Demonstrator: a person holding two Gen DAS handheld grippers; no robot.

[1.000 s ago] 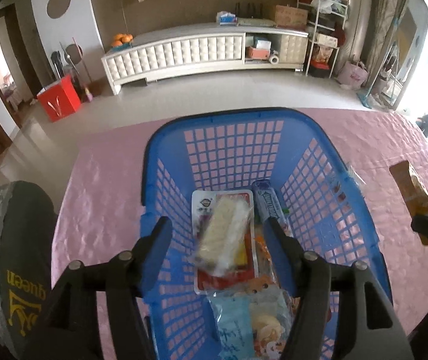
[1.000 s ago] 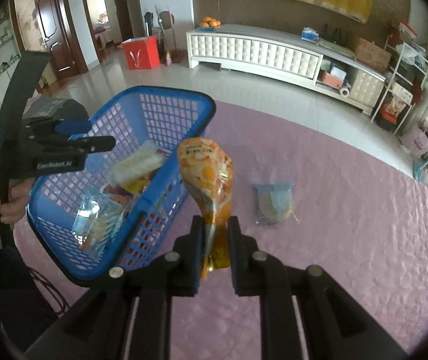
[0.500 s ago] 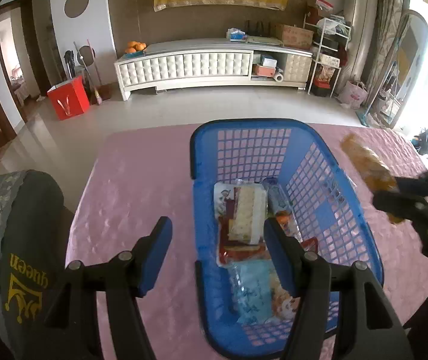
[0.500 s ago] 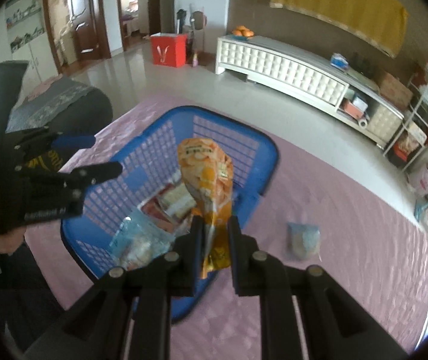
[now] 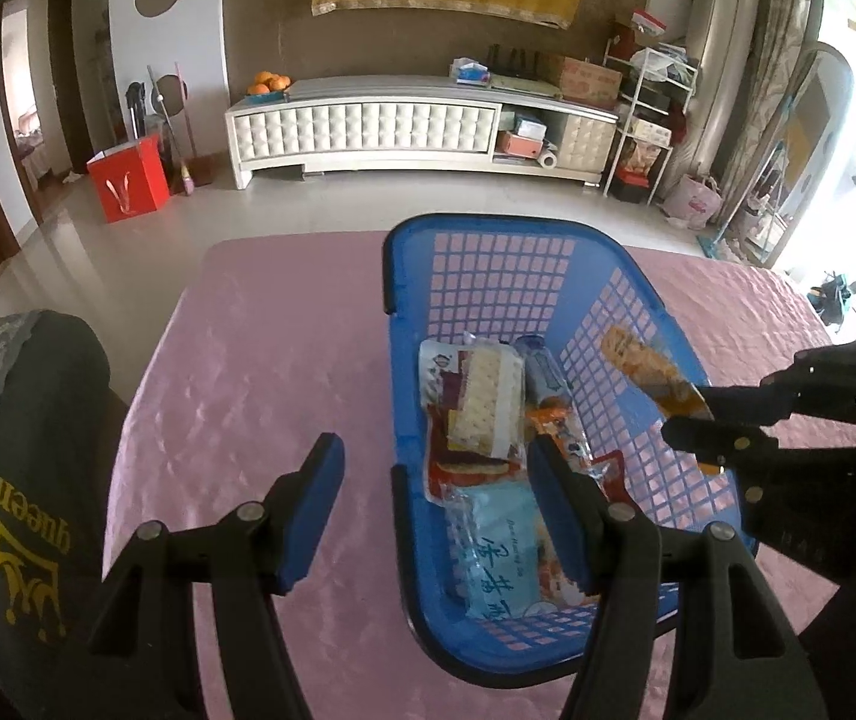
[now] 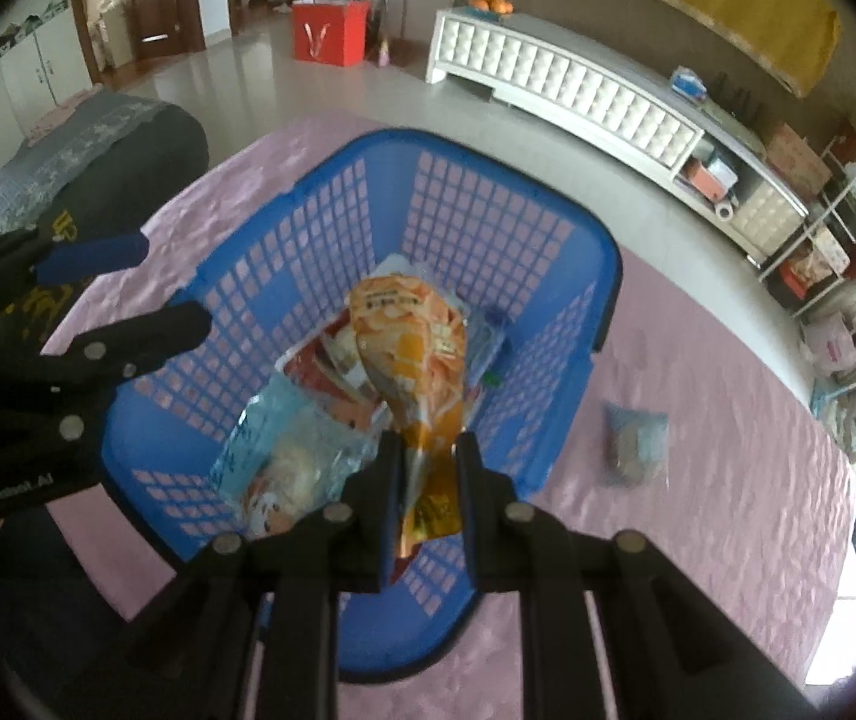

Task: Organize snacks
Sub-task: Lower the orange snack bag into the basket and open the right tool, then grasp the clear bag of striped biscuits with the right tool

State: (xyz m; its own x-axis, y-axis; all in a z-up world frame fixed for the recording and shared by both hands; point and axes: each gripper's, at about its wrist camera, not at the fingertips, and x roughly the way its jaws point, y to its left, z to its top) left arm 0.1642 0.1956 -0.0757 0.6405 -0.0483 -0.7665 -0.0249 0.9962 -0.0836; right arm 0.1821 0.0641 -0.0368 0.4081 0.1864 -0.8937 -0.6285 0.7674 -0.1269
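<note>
Pink-clothed table (image 6: pixel 698 540) carries a blue basket (image 6: pixel 548 222) of snack packets, beside a dark chair cover (image 5: pixel 26 480) lettered "queen" in yellow. Right claw (image 6: pixel 425 450) pinches an orange snack bag (image 6: pixel 410 348) above the basket; left claw (image 5: pixel 434 510), marked "GenRobot.AI", stands spread and empty over the basket's near rim. One pale blue packet (image 6: pixel 635 444) lies on the cloth beside the basket.

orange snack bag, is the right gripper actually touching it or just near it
Touching. The right wrist view shows the right gripper shut on the lower end of the orange snack bag, both fingers pressed against it, above the blue basket.
</note>
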